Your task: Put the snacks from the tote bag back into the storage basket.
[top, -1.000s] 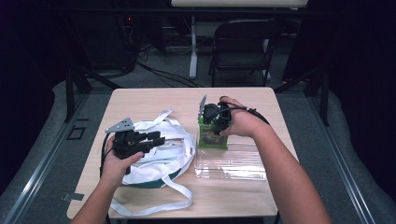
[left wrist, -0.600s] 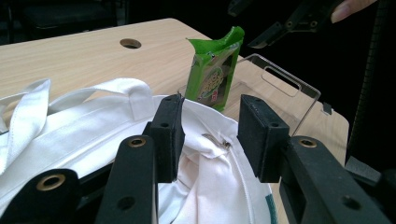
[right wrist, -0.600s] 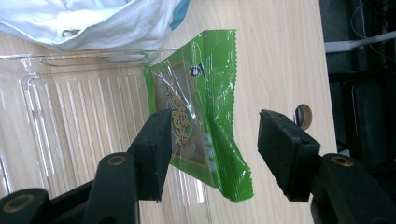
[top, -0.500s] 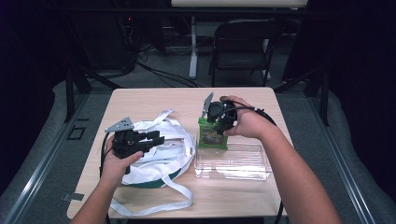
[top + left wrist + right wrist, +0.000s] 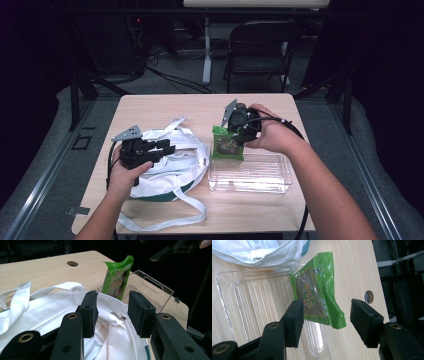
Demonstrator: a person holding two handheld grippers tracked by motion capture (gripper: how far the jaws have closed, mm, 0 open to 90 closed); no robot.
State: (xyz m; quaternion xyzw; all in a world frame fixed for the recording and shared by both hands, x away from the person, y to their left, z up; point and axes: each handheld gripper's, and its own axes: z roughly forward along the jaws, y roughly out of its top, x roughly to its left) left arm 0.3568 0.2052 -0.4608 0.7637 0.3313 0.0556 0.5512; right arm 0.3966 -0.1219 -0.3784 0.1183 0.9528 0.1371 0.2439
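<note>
A green snack packet [image 5: 227,149] [image 5: 117,282] [image 5: 317,300] stands on end at the left far corner of a clear plastic tray [image 5: 250,175] [image 5: 257,302], leaning on its wall. My right gripper [image 5: 235,137] [image 5: 325,320] hovers just above it, jaws open wide and free of the wrapper. A white cloth bag [image 5: 175,175] [image 5: 50,312] with long straps lies left of the tray. My left gripper [image 5: 167,147] [image 5: 112,312] is open over the bag's mouth. Loose fabric with a zipper pull lies between its pads, unpinched.
The wooden table [image 5: 165,107] has a cable hole [image 5: 72,263] near its far edge. A black folding chair [image 5: 260,45] stands behind it, with cables on the floor. The bag's straps trail toward the front edge.
My right gripper has risen and drawn back toward the table's far right, away from the green packet, which stays standing at the tray's corner. The left gripper has not moved.
</note>
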